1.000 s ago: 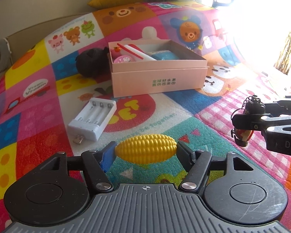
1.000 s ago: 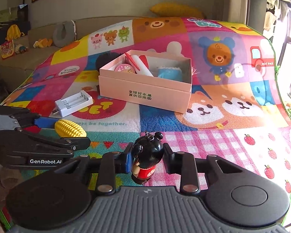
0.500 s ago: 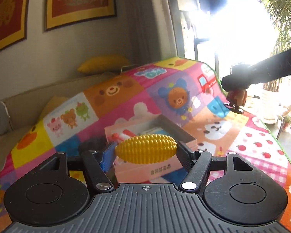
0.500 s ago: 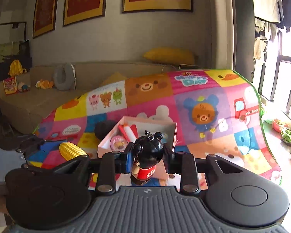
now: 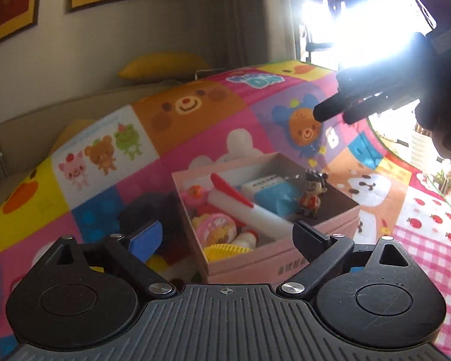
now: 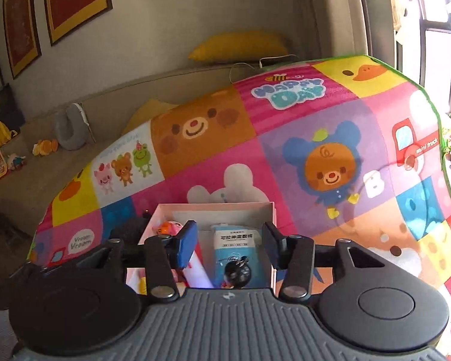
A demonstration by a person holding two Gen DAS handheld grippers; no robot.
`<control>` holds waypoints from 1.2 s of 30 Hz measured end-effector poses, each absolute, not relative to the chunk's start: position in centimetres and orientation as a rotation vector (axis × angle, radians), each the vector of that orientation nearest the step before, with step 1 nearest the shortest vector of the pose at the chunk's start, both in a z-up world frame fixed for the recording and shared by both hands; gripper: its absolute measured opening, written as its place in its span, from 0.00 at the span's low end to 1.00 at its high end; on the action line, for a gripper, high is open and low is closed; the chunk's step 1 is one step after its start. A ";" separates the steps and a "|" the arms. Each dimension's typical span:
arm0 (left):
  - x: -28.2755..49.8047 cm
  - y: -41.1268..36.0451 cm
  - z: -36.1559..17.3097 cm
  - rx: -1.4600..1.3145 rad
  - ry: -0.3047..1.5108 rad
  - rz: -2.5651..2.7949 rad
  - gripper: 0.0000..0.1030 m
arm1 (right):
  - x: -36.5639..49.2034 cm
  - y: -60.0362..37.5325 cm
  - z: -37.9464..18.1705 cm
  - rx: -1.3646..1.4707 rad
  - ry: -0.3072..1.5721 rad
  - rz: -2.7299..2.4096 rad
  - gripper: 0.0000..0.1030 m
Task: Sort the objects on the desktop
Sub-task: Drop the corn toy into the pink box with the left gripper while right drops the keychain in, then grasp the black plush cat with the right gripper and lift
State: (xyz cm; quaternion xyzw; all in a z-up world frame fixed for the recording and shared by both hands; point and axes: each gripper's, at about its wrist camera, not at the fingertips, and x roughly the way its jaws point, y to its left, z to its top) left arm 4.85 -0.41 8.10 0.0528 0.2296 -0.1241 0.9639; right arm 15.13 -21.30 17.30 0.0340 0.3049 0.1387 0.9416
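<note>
The pink box (image 5: 288, 258) sits on the colourful play mat. My left gripper (image 5: 225, 237) is open and empty just above its near edge. The yellow toy corn (image 5: 225, 251) lies inside at the near wall. The black-haired doll keychain (image 5: 311, 194) is in the box at its right side, over a blue packet (image 5: 273, 195). My right gripper (image 6: 230, 243) is open and empty above the box (image 6: 162, 215); the doll (image 6: 236, 272) lies below it on the blue packet (image 6: 233, 240). The right gripper's fingers (image 5: 330, 106) also show high in the left wrist view.
The box also holds a white and red tube (image 5: 243, 207), a round pink item (image 5: 215, 230) and a small pink toy (image 5: 195, 194). A black object (image 5: 144, 213) lies on the mat left of the box. A sofa with a yellow cushion (image 6: 240, 46) stands behind.
Both grippers moved over the box and opened. The corn dropped from the left gripper and the doll from the right gripper; both now lie in the box.
</note>
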 end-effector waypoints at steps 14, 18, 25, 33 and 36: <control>1.7 6.5 2.1 -0.052 0.602 -0.138 0.99 | 18.0 -10.0 14.7 -0.098 0.693 0.424 0.72; 1.7 7.1 1.9 -0.108 0.600 -0.148 0.99 | 19.4 -2.4 14.3 -0.240 0.674 0.516 0.86; 1.9 7.4 1.7 -0.147 0.605 -0.175 0.99 | 21.9 8.6 8.2 -0.641 0.666 0.483 0.89; 1.7 8.0 1.8 -0.191 0.595 -0.183 0.99 | 21.0 8.5 5.9 -0.733 0.698 0.442 0.76; 1.5 8.1 1.9 -0.195 0.587 -0.178 1.00 | 18.6 6.2 9.7 -0.578 0.667 0.519 0.76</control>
